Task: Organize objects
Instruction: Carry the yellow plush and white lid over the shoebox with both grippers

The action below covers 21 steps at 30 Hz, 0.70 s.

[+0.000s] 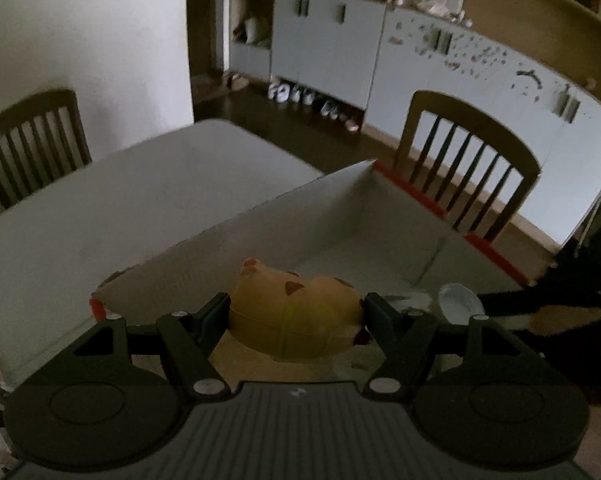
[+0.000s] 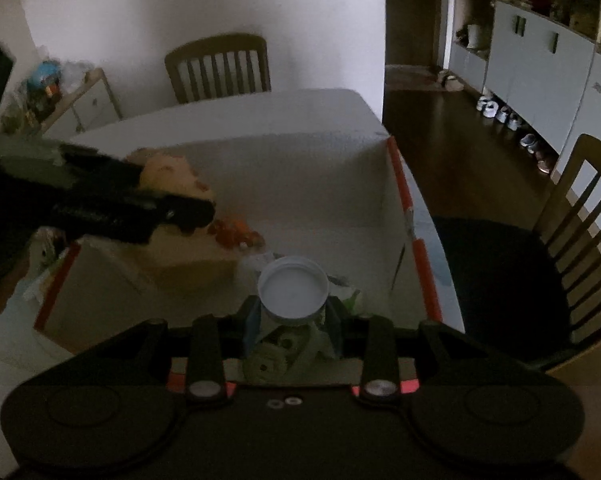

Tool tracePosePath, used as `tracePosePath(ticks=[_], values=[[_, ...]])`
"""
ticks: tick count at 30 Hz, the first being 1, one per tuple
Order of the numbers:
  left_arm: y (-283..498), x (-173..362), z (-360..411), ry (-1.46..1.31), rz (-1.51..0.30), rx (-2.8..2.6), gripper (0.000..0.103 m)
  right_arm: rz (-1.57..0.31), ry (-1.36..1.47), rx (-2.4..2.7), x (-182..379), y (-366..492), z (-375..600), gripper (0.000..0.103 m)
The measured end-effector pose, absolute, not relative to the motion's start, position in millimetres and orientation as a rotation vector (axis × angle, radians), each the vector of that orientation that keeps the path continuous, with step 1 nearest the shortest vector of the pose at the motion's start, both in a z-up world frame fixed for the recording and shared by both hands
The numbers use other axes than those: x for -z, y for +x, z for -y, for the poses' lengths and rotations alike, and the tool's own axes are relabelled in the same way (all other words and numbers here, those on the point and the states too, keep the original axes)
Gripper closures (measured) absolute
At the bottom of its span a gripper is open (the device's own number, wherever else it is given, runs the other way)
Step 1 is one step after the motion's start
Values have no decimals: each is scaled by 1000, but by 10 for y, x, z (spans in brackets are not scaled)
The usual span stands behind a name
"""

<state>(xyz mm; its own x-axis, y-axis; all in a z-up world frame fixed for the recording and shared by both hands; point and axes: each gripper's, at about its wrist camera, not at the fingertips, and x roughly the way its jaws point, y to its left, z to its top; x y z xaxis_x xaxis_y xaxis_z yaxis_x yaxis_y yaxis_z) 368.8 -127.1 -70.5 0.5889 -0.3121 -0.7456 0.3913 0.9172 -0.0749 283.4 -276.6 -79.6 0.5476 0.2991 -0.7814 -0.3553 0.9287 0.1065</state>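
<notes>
My left gripper (image 1: 295,310) is shut on a yellow plush toy with brown spots (image 1: 296,316) and holds it over the near edge of a white cardboard box with red tape (image 1: 340,208). In the right wrist view the left gripper (image 2: 180,212) reaches in from the left with the toy (image 2: 168,172) above the box (image 2: 292,168). My right gripper (image 2: 292,312) is shut on a bottle with a white cap (image 2: 292,290), held upright inside the box. The cap also shows in the left wrist view (image 1: 458,304).
The box sits on a white table (image 1: 100,208). Small red and orange items (image 2: 236,234) and a brown carton (image 2: 192,268) lie inside it. Wooden chairs (image 1: 464,160) (image 2: 220,68) stand at the table. White cabinets (image 1: 340,48) line the far wall.
</notes>
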Motion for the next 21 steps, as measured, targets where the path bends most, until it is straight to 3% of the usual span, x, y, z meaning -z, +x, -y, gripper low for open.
tracePosePath(ticks=[21], values=[[4138, 1219, 1350, 85, -1056, 335, 30, -993, -117, -425, 1022, 2994, 2696, 69]])
